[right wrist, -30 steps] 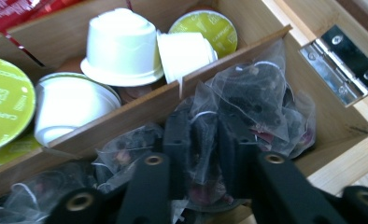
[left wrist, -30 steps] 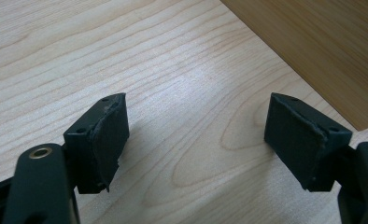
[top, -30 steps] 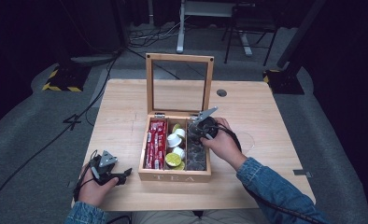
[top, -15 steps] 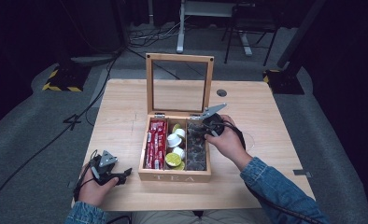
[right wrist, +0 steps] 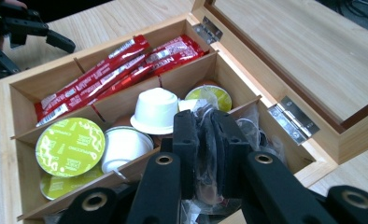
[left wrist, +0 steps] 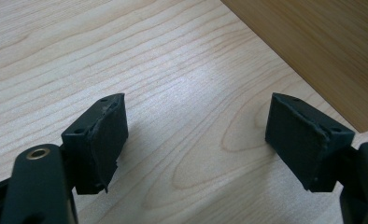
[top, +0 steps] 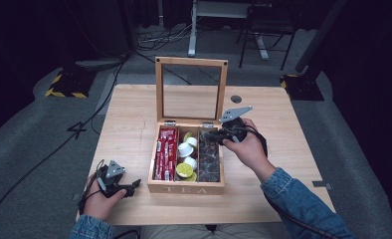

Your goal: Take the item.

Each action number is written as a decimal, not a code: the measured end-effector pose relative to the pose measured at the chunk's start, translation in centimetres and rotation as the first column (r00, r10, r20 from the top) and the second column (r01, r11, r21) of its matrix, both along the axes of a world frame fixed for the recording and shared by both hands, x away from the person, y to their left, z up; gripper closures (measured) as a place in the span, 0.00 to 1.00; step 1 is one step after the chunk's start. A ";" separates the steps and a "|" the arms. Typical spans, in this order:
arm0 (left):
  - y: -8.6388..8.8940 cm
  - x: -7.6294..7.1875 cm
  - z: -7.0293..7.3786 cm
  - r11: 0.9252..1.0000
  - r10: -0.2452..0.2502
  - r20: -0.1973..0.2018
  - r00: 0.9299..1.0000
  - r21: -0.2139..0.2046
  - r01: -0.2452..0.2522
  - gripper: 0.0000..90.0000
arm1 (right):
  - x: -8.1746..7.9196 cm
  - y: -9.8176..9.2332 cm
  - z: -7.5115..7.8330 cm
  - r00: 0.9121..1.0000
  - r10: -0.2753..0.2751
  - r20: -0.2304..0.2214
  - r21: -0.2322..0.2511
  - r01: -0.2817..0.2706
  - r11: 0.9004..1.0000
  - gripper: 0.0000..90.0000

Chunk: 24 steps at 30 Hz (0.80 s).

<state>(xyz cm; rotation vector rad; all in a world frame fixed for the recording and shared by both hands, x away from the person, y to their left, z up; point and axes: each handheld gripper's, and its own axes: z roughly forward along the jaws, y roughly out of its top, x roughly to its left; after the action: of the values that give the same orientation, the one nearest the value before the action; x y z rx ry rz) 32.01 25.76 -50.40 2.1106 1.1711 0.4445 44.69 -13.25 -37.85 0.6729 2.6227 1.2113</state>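
Note:
An open wooden tea box (top: 185, 187) stands mid-table with its glass lid (top: 191, 89) upright. It has three compartments: red sachets (top: 165, 152) on the left, coffee capsules (top: 186, 149) in the middle, and clear-wrapped dark packets (top: 209, 159) on the right. My right gripper (top: 211, 134) hovers over the back of the right compartment. In the right gripper view it (right wrist: 205, 135) is shut on a crinkly clear-wrapped packet (right wrist: 205, 186), lifted just above the box. My left gripper (top: 134, 185) rests on the table at the front left, and its jaws (left wrist: 196, 140) stand open over bare wood.
The box's hinges (right wrist: 294, 119) and raised lid stand close behind my right gripper. A green-lidded capsule (right wrist: 70, 147) and white capsules (right wrist: 156, 109) lie beside the held packet. A round cable port (top: 236, 99) sits in the tabletop behind the box. Dark floor surrounds the table.
My right hand has risen a little and drawn back from the right compartment with the packet in its jaws. My left hand has stayed where it was.

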 end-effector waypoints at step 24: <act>-0.6 1.3 -0.1 0.997 -0.067 -0.038 0.997 0.028 0.068 0.02 | -2.1 -6.5 4.0 0.992 -0.103 0.071 0.129 0.093 0.987 0.90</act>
<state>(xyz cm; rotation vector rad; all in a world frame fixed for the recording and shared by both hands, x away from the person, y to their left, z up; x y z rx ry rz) 33.32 25.16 -50.53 2.1848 1.1160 0.3953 42.57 -19.76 -33.80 0.7512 2.4373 1.3527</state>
